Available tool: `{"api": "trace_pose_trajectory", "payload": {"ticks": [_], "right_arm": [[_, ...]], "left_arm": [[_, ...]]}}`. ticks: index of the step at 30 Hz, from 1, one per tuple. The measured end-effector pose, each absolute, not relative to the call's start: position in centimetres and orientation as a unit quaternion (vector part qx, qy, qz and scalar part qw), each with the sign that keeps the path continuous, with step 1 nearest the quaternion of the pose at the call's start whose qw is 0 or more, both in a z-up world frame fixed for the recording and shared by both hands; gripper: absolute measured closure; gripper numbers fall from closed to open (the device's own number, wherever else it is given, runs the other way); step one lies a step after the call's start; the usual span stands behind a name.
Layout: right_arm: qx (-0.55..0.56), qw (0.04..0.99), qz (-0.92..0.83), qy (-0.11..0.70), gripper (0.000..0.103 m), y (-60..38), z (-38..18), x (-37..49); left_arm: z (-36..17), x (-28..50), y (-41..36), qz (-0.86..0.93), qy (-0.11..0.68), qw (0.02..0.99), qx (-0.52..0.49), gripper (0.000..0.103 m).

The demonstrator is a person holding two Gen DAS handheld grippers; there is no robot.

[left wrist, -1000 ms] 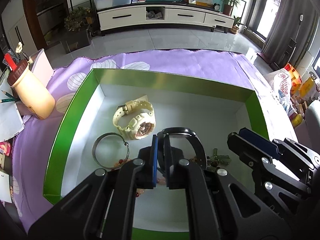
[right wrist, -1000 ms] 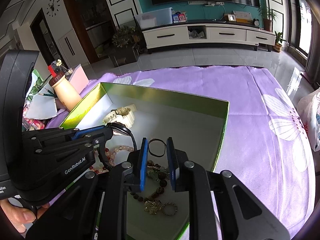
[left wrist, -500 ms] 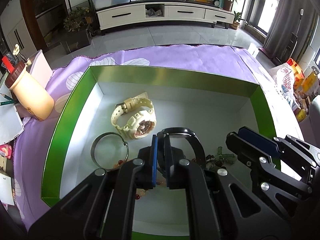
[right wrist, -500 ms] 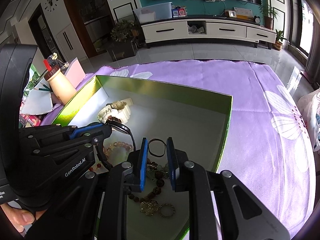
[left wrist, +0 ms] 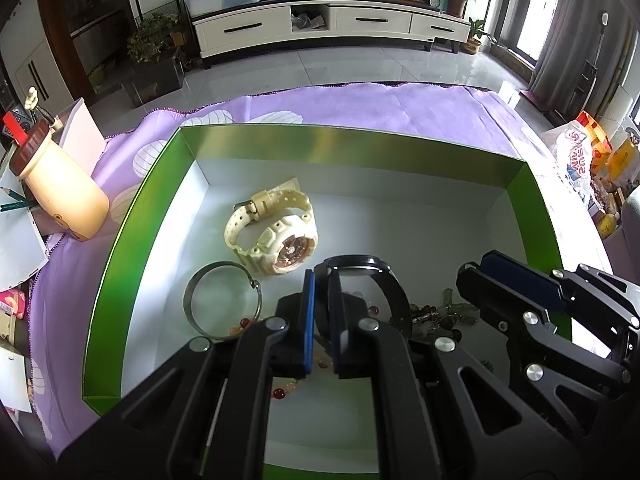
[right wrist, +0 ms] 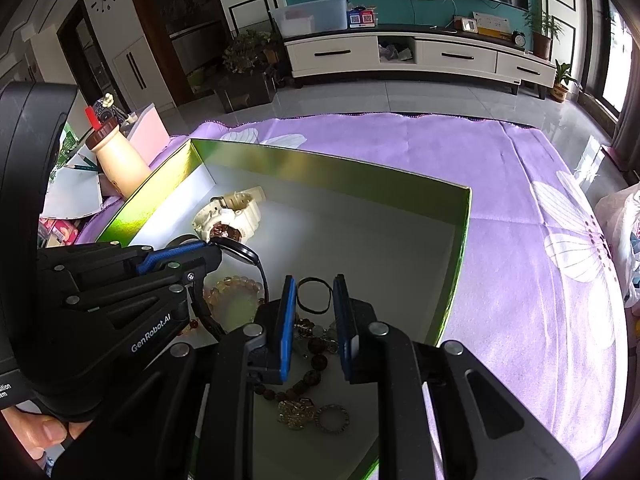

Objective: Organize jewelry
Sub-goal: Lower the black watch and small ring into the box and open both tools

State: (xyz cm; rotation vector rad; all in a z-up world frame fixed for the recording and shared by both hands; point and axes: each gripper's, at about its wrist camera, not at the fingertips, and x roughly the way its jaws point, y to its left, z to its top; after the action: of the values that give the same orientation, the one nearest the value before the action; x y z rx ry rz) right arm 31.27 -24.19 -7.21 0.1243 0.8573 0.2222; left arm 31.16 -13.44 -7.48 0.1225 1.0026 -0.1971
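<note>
From the left wrist view, we hold our left tongs (left wrist: 323, 280) low inside the green box (left wrist: 132, 216). They are clenched on the strap of a black watch (left wrist: 360, 266), so the watch hangs up off the white floor of the box. We think we grip it by the thin strap because the tongs can pinch that part tight. A cream watch (left wrist: 276, 236) lies just past it, and a silver bangle (left wrist: 222, 300) lies to its left. They sit apart from each other, like things we have already sorted. Small red beads (left wrist: 278, 393) lie under our tongs.

From the right wrist view, our right tongs (right wrist: 314, 296) hang over a heap of beads and charms (right wrist: 308, 364) in the near corner of the box. The tips stand a little apart and nothing is between them. A black ring band (right wrist: 314, 295) lies on the floor past them. We guess this hand waits its turn. The box rests on the purple cloth (right wrist: 520, 240) on the worktop.
</note>
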Motion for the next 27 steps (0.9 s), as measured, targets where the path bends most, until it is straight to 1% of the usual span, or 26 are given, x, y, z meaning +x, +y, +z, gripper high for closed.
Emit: {"api": "trace_pose_trajectory", "payload": {"ticks": [24,27], "right_arm": [[0.056,0.900,0.104,0.419,0.084,-24.17,-7.33,31.32],[0.057,0.900,0.104,0.419,0.084,-24.19,-7.36,31.29]], "left_arm": [[-7.35,31.16,-13.18,-0.091,0.479,0.871,0.062,0.097],[-7.22,31.07,-13.01,-0.091,0.478,0.872,0.060,0.092]]}}
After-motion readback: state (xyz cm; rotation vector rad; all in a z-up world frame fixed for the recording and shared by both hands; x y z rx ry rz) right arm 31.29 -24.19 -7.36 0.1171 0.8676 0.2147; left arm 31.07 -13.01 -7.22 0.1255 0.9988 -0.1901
